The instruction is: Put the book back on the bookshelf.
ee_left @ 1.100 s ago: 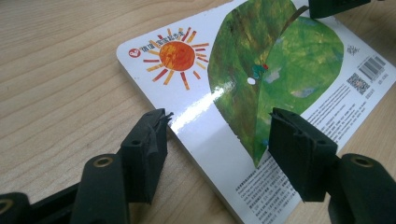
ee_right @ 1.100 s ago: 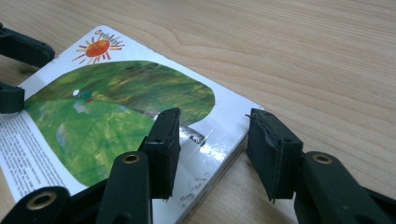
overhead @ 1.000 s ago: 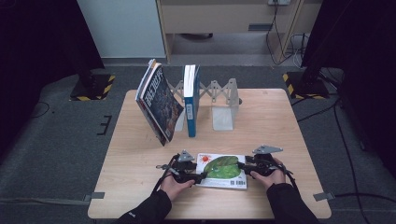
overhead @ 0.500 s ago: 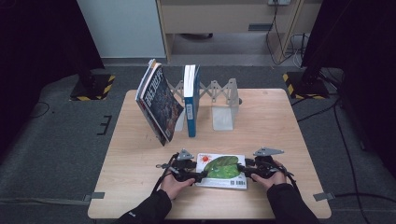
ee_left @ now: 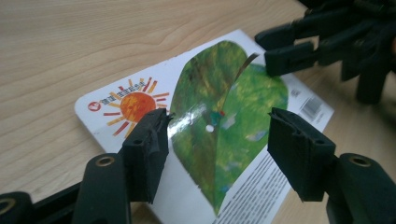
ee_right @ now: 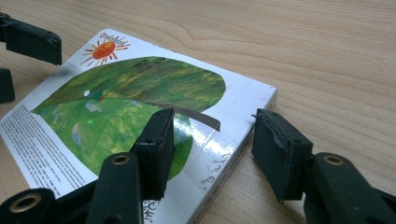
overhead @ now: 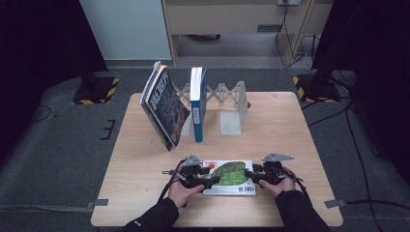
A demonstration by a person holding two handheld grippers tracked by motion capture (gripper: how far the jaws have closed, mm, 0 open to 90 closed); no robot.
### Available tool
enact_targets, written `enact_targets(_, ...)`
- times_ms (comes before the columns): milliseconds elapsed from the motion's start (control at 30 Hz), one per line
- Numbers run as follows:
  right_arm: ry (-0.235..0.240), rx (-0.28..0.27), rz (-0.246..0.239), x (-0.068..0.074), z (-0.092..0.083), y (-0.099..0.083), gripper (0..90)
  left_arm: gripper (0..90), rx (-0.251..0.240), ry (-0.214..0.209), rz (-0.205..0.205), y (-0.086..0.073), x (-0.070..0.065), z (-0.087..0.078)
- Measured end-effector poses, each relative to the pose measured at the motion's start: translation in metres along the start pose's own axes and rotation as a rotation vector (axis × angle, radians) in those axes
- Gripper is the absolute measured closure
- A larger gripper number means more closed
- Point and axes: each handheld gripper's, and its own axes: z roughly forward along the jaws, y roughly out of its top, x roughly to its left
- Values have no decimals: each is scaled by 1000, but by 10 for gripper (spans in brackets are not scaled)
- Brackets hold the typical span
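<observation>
A white picture book with a green leaf and an orange sun on its cover lies flat near the table's front edge. My left gripper sits at its left end. In the left gripper view its jaws stand apart over the cover and have just been closing a little; no pad presses on the book. My right gripper is at the right end. In the right gripper view it is open, one jaw above the cover and the other beside the book's edge, with the near corner between them.
At the back of the wooden table an expanding metal book rack holds a blue book upright. A dark-covered book leans at its left. Bare table lies between the rack and the flat book.
</observation>
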Motion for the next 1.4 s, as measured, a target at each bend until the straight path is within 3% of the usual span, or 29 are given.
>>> enact_targets(67,-5,5,-13,0,-1,1,484,363,-13,45,-25,-1,8,-4)
enact_targets(200,-19,4,-23,-1,-4,3,432,370,-17,84,-55,-1,20,-5)
enact_targets(367,-96,-33,-40,-7,-11,5,480,400,-11,118,-49,-1,21,1)
enact_targets(433,-133,-29,-59,-10,-14,5,509,408,0,131,-46,-1,22,4)
enact_targets(533,-141,6,-57,-11,-13,2,513,424,14,144,-58,-2,23,6)
enact_targets(767,-155,36,-69,-10,-10,0,530,429,12,91,-113,-4,23,9)
enact_targets(1033,-161,55,-71,-11,-9,-1,530,424,-18,76,-154,-6,25,9)
enact_targets(1200,-160,54,-70,-11,-9,-1,536,415,-60,55,-194,-6,25,5)
enact_targets(1400,-161,53,-71,-11,-9,-1,531,408,-130,22,-207,-3,23,-3)
